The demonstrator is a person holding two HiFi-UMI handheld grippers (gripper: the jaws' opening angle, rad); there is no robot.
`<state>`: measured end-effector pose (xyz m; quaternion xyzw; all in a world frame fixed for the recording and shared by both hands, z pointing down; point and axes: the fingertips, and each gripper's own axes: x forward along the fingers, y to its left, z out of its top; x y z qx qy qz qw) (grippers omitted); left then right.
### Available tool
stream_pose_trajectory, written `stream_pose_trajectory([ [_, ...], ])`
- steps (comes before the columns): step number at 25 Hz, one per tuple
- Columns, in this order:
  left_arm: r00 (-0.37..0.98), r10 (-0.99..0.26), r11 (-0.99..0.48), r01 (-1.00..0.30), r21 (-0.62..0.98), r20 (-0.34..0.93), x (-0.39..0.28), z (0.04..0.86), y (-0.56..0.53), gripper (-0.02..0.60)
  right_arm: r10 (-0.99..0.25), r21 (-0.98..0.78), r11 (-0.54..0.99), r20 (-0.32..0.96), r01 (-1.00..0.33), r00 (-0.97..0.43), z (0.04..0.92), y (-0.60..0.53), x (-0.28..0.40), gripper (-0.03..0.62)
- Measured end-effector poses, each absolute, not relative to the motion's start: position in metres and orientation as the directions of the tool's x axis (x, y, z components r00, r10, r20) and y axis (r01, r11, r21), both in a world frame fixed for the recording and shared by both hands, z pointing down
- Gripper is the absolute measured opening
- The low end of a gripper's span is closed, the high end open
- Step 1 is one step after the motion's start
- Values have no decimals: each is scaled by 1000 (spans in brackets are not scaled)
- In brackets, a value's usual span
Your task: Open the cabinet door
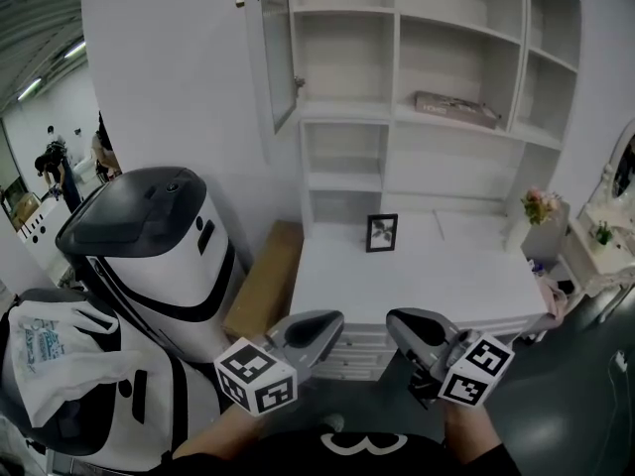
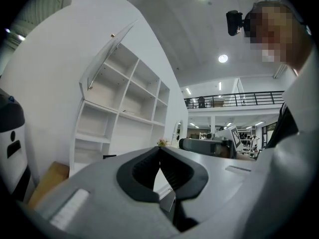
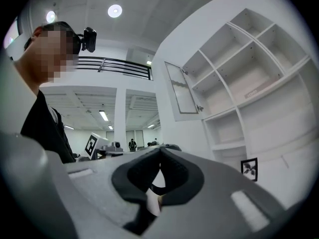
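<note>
The white cabinet [image 1: 437, 87] stands against the far wall. Its glass-panelled door [image 1: 278, 48] at the upper left is swung out towards me, a small knob [image 1: 300, 82] on its edge. The same door [image 2: 107, 59] shows in the left gripper view, and again as door [image 3: 180, 89] in the right gripper view. My left gripper [image 1: 332, 317] and right gripper [image 1: 394, 317] are held low and close to my body, side by side, well short of the cabinet. Each gripper's tips meet with nothing between them: left gripper [image 2: 160, 151], right gripper [image 3: 160, 151].
A white desk [image 1: 417, 286] runs below the shelves with a framed picture [image 1: 382, 232] and flowers [image 1: 539, 204] on it. A flat item [image 1: 456, 109] lies on a shelf. A cardboard box [image 1: 266, 276] and a white-and-black machine [image 1: 149, 256] stand to the left.
</note>
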<state>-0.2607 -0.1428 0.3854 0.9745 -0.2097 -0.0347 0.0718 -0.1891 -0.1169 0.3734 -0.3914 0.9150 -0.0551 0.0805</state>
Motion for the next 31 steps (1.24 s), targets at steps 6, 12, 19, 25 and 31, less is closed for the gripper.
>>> stream_pose_trajectory([
  [6,919,-393,-912,-386,137,-27,-264,392,-123,8,-726,-149,687,-101,-712,-680,383,-97,-193,-6],
  [12,933,-355,-923,-340,181,-62,-259,387,-108,9,-743,-136,669,-96,-731,-662,380,-86,-187,-6],
  [19,939,-333,-933,-316,169,-84,-250,376,-102,9,-754,-116,657,-100,-745,-650,374,-81,-178,-6],
  [25,938,-336,-932,-319,172,-81,-247,374,-101,9,-754,-119,657,-104,-744,-649,374,-76,-175,-6],
  [31,938,-336,-934,-322,153,-80,-248,369,-96,9,-761,-126,649,-112,-750,-639,372,-73,-169,-6],
])
